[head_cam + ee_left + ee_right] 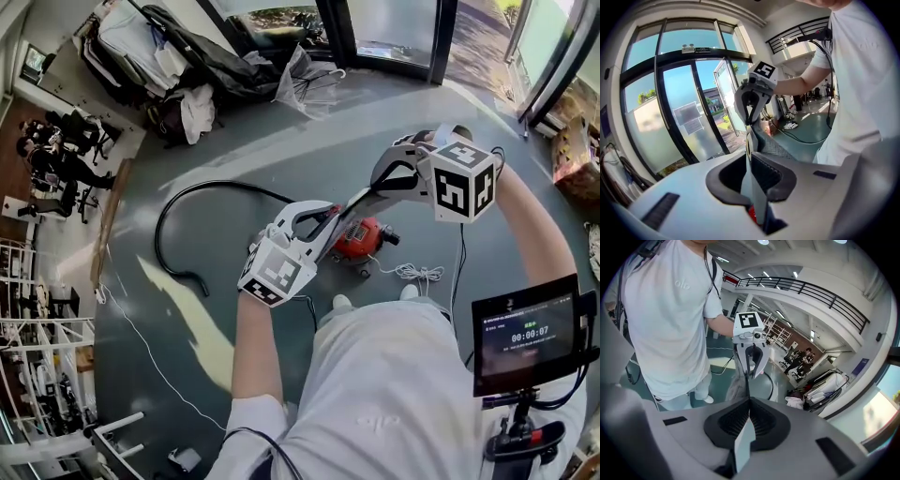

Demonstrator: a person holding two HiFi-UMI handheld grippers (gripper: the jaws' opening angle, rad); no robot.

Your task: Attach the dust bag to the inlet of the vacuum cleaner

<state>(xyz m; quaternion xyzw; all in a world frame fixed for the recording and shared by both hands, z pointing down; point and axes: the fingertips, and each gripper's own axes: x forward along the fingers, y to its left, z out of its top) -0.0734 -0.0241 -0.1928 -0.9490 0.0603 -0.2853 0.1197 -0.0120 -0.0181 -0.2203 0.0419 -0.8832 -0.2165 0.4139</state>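
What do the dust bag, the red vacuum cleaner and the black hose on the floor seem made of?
Dust bag: thin grey fabric, matt, judging by its fine mesh texture.
Vacuum cleaner: red body, probably moulded plastic, slightly glossy; too small to confirm.
Hose: black, probably flexible plastic or rubber, since it lies in a smooth curve.

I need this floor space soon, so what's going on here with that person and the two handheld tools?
A person stands over a small red vacuum cleaner on the floor, a gripper in each hand. The left gripper and the right gripper are both shut on the dust bag, holding it up between them, roughly over the vacuum cleaner. The bag is not yet on the inlet. A black hose lies loose on the floor nearby.
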